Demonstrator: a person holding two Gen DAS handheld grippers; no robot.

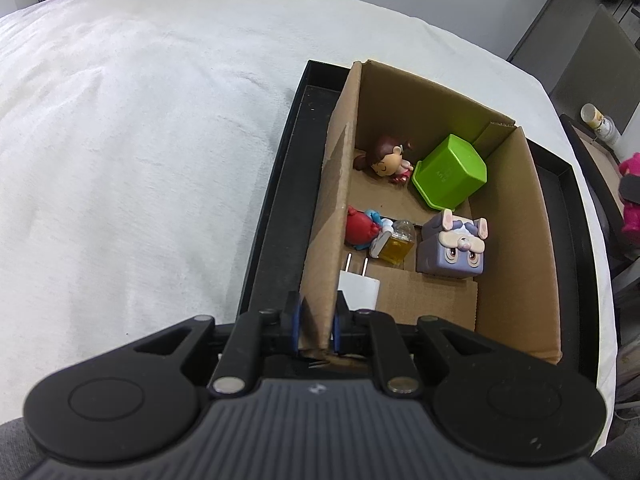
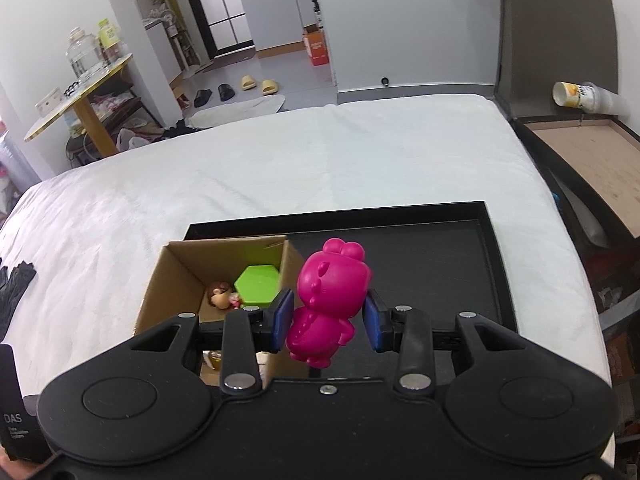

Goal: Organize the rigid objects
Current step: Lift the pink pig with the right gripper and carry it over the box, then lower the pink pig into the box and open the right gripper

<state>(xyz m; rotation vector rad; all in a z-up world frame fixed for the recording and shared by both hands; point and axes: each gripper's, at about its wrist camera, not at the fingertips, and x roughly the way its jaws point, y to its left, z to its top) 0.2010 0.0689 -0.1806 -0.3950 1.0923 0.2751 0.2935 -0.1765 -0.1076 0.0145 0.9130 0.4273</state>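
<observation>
My left gripper [image 1: 316, 320] is shut on the near-left wall of a cardboard box [image 1: 332, 200] that stands on a black tray [image 1: 280, 208]. Inside the box lie a green cup [image 1: 452, 170], a girl figurine [image 1: 386, 160], a red and blue toy [image 1: 362, 226], a small bottle of yellow liquid [image 1: 396, 242], a purple dog-face cube [image 1: 454, 248] and a white charger plug [image 1: 358, 286]. My right gripper [image 2: 328, 320] is shut on a magenta toy figure [image 2: 330, 300] and holds it above the tray [image 2: 440, 264], just right of the box [image 2: 176, 276].
The tray lies on a white bed cover [image 1: 140, 140]. A dark bedside unit with a paper cup [image 2: 576, 96] stands to the right of the bed. Black gloves [image 2: 12, 284] lie at the bed's left edge. Slippers [image 2: 256, 84] and a side table [image 2: 80, 96] are on the floor beyond.
</observation>
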